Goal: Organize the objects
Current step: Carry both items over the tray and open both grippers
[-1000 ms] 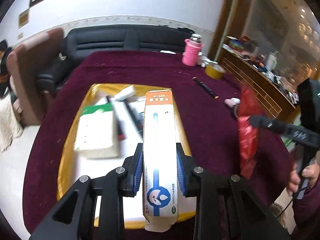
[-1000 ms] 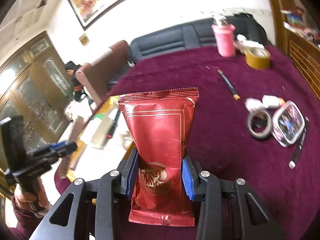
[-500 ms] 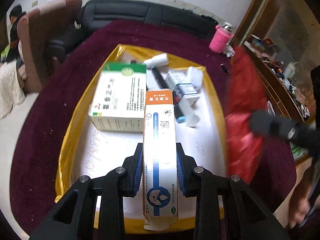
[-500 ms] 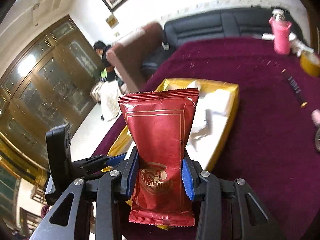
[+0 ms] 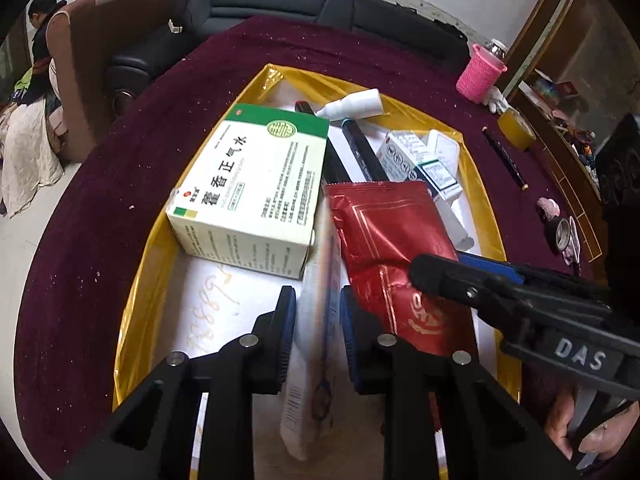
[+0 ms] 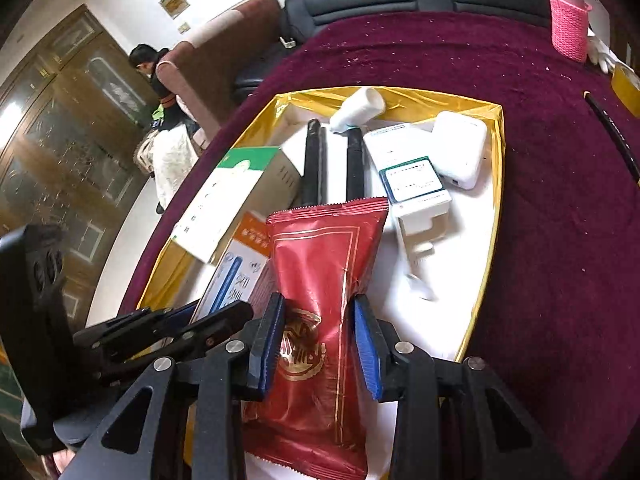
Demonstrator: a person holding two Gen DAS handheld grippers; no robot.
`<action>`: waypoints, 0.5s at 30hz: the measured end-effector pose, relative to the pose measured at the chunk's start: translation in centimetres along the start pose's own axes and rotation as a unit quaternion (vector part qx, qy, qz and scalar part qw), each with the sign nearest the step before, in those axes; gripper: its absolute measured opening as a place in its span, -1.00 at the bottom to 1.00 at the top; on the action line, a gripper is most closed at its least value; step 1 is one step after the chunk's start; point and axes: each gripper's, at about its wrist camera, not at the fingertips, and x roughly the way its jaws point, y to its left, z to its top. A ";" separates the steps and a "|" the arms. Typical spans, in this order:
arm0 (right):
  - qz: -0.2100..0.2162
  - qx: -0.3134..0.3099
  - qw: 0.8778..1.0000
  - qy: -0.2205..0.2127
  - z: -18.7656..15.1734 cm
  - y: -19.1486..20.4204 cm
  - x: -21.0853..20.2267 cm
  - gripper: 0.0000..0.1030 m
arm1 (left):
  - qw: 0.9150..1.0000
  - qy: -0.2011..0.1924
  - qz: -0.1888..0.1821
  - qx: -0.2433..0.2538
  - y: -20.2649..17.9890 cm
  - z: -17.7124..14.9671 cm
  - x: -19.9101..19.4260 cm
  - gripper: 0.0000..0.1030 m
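My left gripper (image 5: 318,308) holds a narrow white box with an orange end (image 5: 318,280), turned edge-on and blurred. Its jaws are closing on the box. It hangs low over the gold-rimmed tray (image 5: 160,240), just in front of a green-and-white medicine box (image 5: 256,188). My right gripper (image 6: 316,320) pinches a red foil packet (image 6: 324,264); its jaws are also closing and the foil crumples between the pads. The packet lies right beside the narrow box (image 6: 240,276), over the tray's white floor (image 6: 460,280).
The tray also holds two black pens (image 6: 314,160), a white bottle (image 6: 360,106), a small blue-white box (image 6: 412,176) and a white case (image 6: 460,148). On the maroon cloth sit a pink knitted cup (image 5: 480,72), a tape roll (image 5: 516,128) and a pen (image 5: 504,156).
Both grippers have come down closer to the tray. The red packet has swung in beside the narrow box. The narrow box has rolled from face-up to edge-on.
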 end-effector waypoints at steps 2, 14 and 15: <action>-0.002 -0.001 1.000 0.001 0.3 0.0 0.2 -0.25 | 1.000 -0.009 0.001 0.003 0.0 -0.1 -0.5 -0.37; 0.019 -0.024 0.999 0.022 -1.3 0.3 -1.3 0.12 | 0.993 -0.106 0.048 -0.019 0.6 -1.4 -7.4 0.73; 0.019 -0.028 0.999 0.011 -1.5 0.5 -2.1 0.24 | 0.992 -0.113 0.049 -0.022 0.5 -1.6 -8.0 0.74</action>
